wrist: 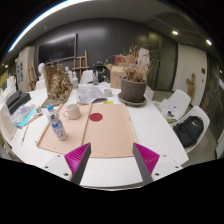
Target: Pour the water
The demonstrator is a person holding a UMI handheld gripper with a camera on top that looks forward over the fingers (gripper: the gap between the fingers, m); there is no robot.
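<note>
So the room is a big office-type space with dark walls, ceiling light strips and chairs (186, 128) parked around a large white table (160, 125). On the table sits a tan mat (105, 132), and beyond that a big potted plant (133, 78) with dry-looking stems. Then the smaller stuff: a clear water bottle (56, 123) with a blue cap stands at the mat's left edge, a white cup (72, 110) sits near the mat's far left corner, and a small red disc (96, 117) lies on the mat just right of the cup. The gripper (113, 162) hangs back over the near edge of the table, fingers spread wide with nothing between them, the pink pads (146, 157) plainly bare. Looks like the pour hasn't started; the step in hand is probably reaching for the bottle. To do it well, swing left, line the fingers up either side of the bottle's body below the cap, and clamp it square so it doesn't tip into the cup.
</note>
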